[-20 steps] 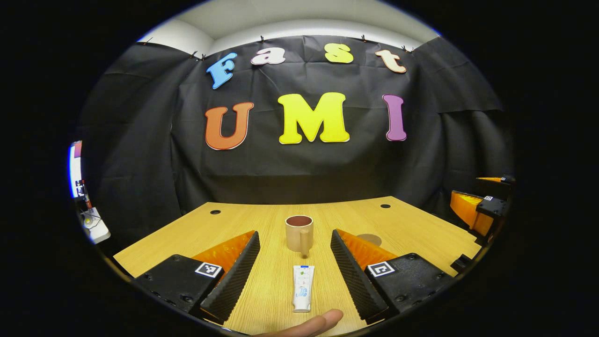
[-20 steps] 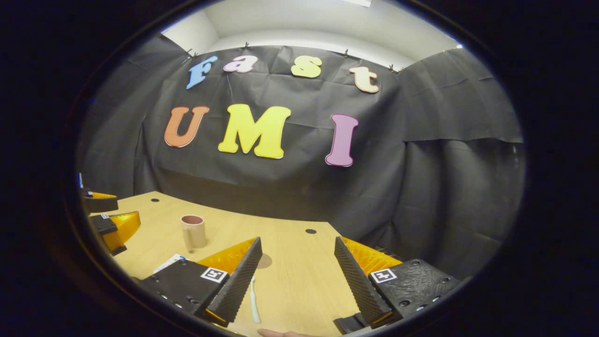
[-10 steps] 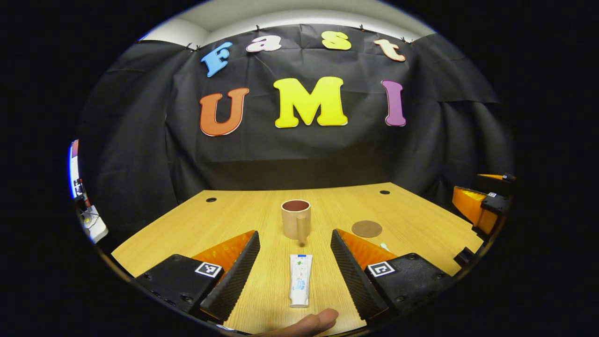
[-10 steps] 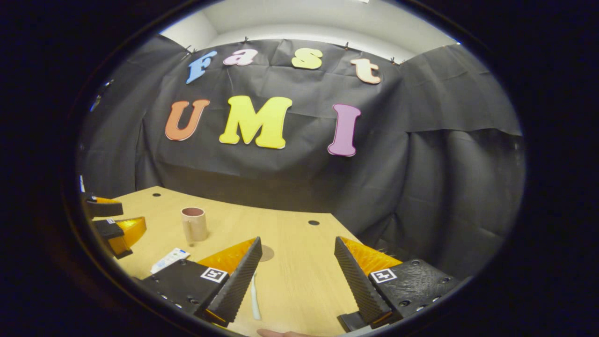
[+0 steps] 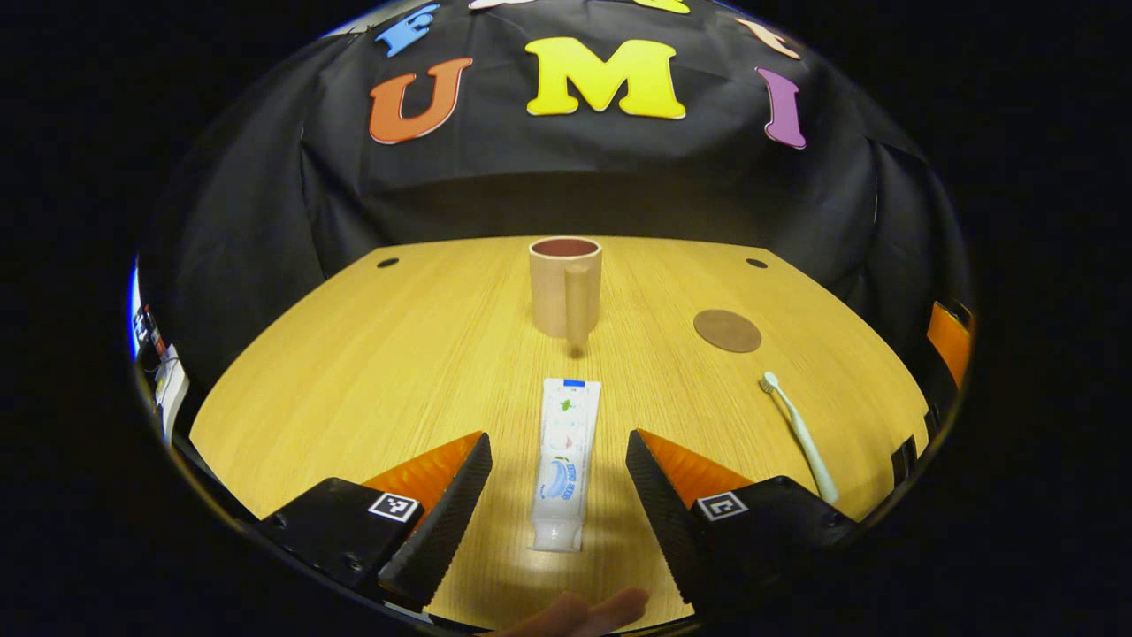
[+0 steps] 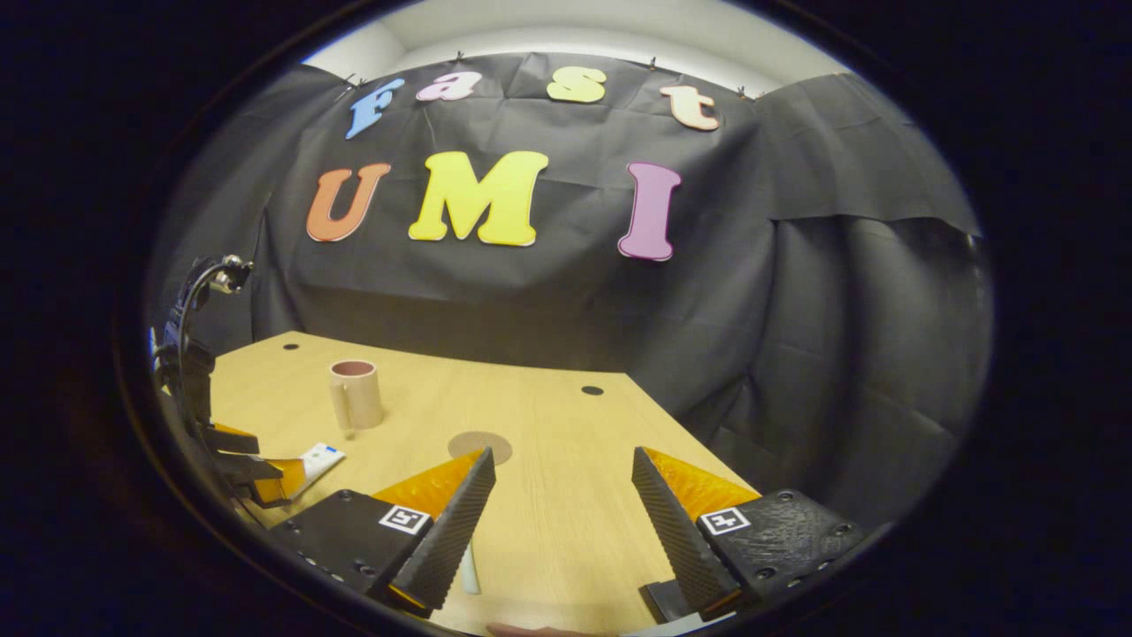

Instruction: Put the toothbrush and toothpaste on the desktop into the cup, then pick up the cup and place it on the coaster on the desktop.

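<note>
Left gripper view has the left gripper point(image 5: 555, 495) low over the desk point(image 5: 371, 372), its fingers spread wide on either side of the flat-lying toothpaste point(image 5: 563, 460) and touching nothing, likely lined up to pinch the tube across its width. At 12 o'clock stands the cup point(image 5: 564, 285), upright, handle toward the camera; the coaster point(image 5: 727, 330) sits bare at 2 o'clock and the toothbrush point(image 5: 799, 433) lies at 3. Open wood separates all four. In the right gripper view, the right gripper point(image 6: 562, 518) hangs wide apart and empty near the desk's right edge; what seems the toothbrush peeks beneath its left finger.
</note>
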